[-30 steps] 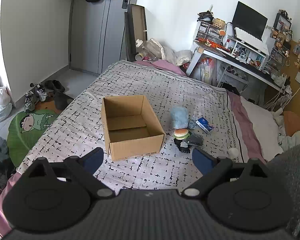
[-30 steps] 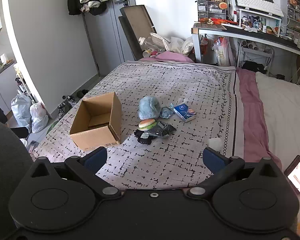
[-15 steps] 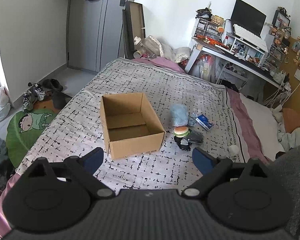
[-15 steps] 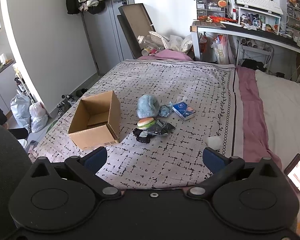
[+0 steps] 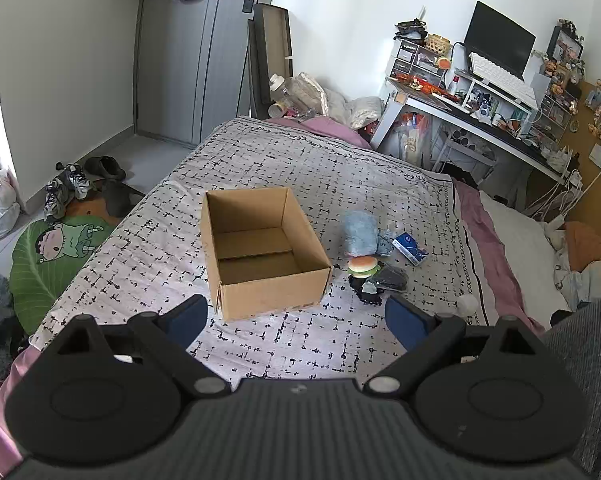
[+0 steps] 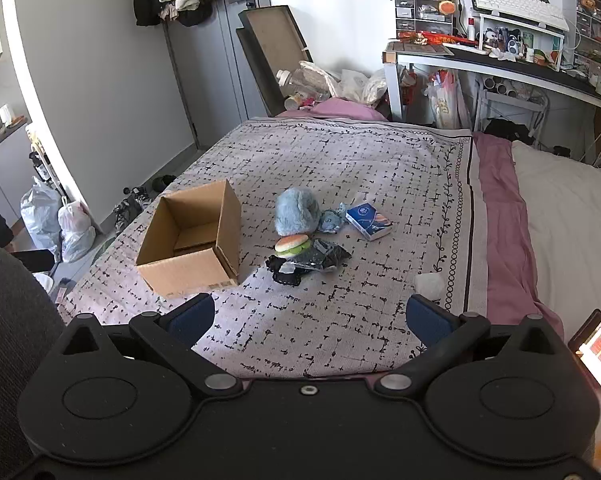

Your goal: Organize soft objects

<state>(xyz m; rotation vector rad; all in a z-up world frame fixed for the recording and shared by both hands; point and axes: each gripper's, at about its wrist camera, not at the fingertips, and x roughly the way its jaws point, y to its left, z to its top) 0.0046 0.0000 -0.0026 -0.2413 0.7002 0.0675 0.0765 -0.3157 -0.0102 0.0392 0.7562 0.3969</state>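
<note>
Centrally, a fuzzy blue plush (image 6: 296,211), burger toy (image 6: 293,245) and dark pouch (image 6: 322,258) are clustered beside an open cardboard box (image 6: 192,240); both grippers' jaws are held wide, empty.

Open bedspread (image 6: 300,328) along the bed's near edge, clear for passage. Toward the middle, cardboard box (image 5: 260,248) upright, its walls blocking the left side; just beside it, soft clutter (image 6: 306,236) piled close together.

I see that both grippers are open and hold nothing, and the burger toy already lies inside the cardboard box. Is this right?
Not quite. The cardboard box is empty, as the left wrist view shows; the burger toy lies on the bedspread beside it. Both grippers are open and hold nothing.
</note>
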